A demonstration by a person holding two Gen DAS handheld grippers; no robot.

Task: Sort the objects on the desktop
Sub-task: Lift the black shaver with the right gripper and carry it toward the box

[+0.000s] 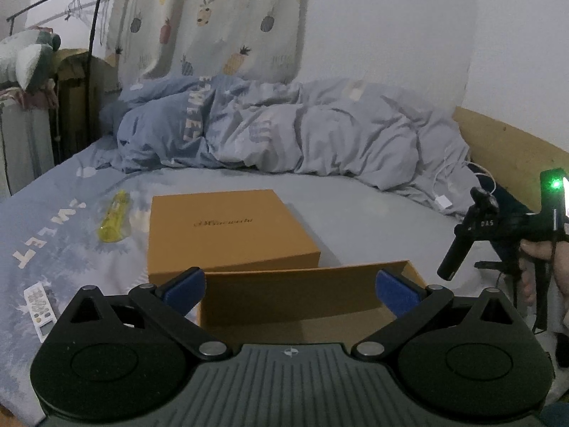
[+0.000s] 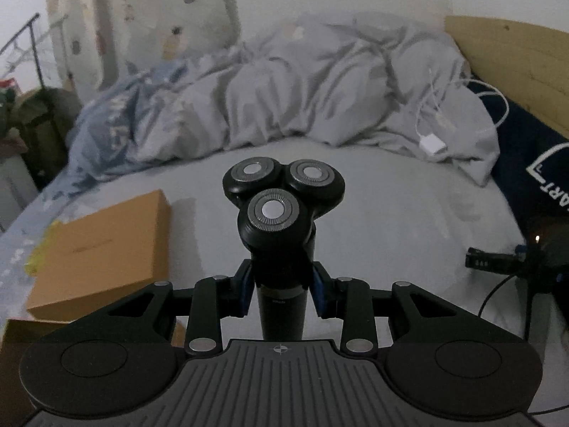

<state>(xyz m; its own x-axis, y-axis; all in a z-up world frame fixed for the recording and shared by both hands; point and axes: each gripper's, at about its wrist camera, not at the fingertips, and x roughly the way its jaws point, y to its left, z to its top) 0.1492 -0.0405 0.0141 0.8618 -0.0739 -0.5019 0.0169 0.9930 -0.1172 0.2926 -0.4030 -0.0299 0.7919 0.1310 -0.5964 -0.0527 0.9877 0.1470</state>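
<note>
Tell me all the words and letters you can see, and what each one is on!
"SWEET" on the bedsheet, upside down.
"SWEET" again on the duvet; only part shows.
"DAS" on the right gripper.
"ART" on the dark pillow, with the rest cut off.
Brand name on the box lid: too blurred to read.
Buttons on the remote: too small to read.
Shaver: no readable text.

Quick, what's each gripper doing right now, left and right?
Left gripper: open, holding nothing, above the open box.
Right gripper: shut on the electric shaver.
</note>
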